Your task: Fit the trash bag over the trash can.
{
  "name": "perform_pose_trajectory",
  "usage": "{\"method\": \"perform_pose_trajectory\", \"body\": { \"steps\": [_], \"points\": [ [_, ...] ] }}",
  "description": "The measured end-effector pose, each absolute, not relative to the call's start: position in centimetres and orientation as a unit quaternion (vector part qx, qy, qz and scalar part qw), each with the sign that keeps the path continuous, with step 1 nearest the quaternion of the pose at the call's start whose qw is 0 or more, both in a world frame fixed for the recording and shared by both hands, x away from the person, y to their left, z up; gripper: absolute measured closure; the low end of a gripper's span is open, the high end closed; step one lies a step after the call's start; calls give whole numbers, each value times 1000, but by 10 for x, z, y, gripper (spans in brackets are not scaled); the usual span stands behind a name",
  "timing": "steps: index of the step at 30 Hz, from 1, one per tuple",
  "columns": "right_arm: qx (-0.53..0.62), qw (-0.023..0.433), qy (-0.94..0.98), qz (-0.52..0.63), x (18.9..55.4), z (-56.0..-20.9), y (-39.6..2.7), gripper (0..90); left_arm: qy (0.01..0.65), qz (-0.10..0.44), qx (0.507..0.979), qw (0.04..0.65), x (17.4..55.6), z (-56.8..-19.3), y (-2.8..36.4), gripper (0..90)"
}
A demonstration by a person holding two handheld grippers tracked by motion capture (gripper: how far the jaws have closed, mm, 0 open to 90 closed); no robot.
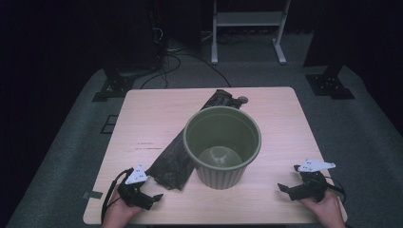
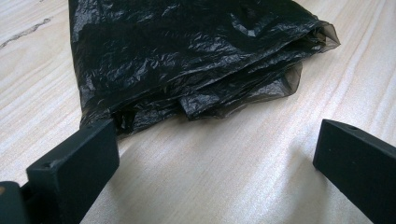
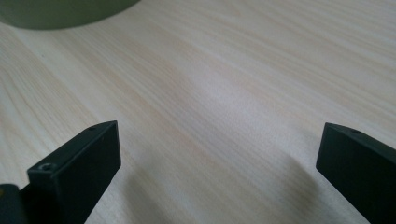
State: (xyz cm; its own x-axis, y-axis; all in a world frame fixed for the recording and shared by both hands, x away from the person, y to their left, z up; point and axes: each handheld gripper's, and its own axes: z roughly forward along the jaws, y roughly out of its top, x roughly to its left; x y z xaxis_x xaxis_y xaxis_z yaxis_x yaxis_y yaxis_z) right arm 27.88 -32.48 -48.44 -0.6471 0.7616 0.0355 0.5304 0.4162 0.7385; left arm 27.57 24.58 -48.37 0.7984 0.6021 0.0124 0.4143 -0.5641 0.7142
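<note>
Wooden table [image 1: 157, 118] carried a green bin [image 1: 222, 145] at its centre, unlined, nothing yet done. Folded black bag [image 1: 190, 137] lay flat, touching the bin's left side. Left gripper [image 1: 151, 197] sat wide-jawed just before the bag's near end; right gripper [image 1: 283, 189], equally wide, rested well apart. Nothing blocked either.

High view: dim room, bkgd near black, w/ the table [image 1: 285, 123] as the one lit patch; light from above, soft and even, slight vignette at corners. Pic is low-res, a bit grainy. Green bin [image 1: 222, 145] has a pale glare spot on its inner floor. Gripper views brighter: crinkled black bag [image 2: 187, 60] glints w/ small highlights, wood grain sharp at centre, close claw jaws soft, w/ blurry shadows beneath them.
</note>
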Motion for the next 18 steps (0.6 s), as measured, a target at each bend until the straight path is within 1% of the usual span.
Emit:
{"method": "perform_pose_trajectory", "body": {
  "steps": [6, 15, 18],
  "points": [
    [394, 167, 834, 350, 279, -488, -325, 0, 292, 128, 875, 365, 276, -484, 246, 0],
    [397, 159, 834, 350, 280, -489, -325, 0, 301, 118, 870, 371, 275, -481, 250, 0],
    [395, 159, 834, 350, 280, -489, -325, 0, 302, 130, 866, 376, 273, -472, 248, 0]
  ]
}}
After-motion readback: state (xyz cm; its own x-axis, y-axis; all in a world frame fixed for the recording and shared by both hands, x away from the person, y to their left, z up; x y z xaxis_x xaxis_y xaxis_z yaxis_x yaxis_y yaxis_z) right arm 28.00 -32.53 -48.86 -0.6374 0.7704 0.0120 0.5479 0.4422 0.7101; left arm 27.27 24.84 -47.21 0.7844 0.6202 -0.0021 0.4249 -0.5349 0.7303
